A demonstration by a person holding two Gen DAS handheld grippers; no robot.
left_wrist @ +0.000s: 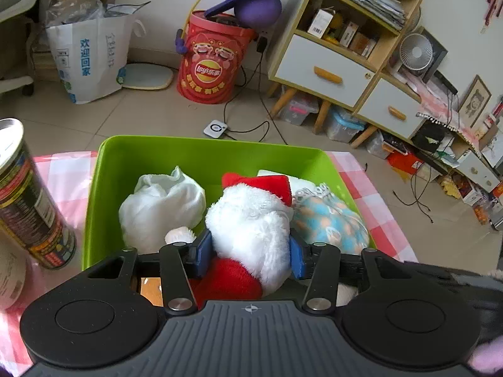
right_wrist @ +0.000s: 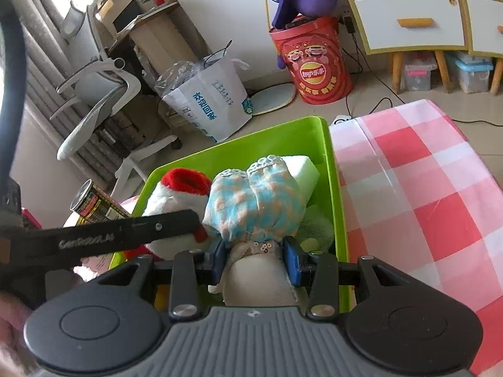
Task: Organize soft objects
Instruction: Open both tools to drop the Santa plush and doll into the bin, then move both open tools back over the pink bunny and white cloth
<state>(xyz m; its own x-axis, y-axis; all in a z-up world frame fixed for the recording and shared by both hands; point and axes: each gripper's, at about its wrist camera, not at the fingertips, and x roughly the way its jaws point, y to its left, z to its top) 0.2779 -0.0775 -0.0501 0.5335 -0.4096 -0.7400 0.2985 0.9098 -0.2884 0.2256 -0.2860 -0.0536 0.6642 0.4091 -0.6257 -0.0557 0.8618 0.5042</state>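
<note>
Left gripper (left_wrist: 250,253) clamped on Santa plush (left_wrist: 251,220), right gripper (right_wrist: 255,259) clamped on blue checked doll (right_wrist: 254,204); green bin (left_wrist: 195,154) directly beneath both, doll's long axis pointing ahead.

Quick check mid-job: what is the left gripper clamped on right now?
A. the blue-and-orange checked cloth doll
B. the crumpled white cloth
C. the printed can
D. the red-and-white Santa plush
D: the left gripper has its blue pads pressed into both sides of the red-and-white Santa plush, held over the green bin.
</note>
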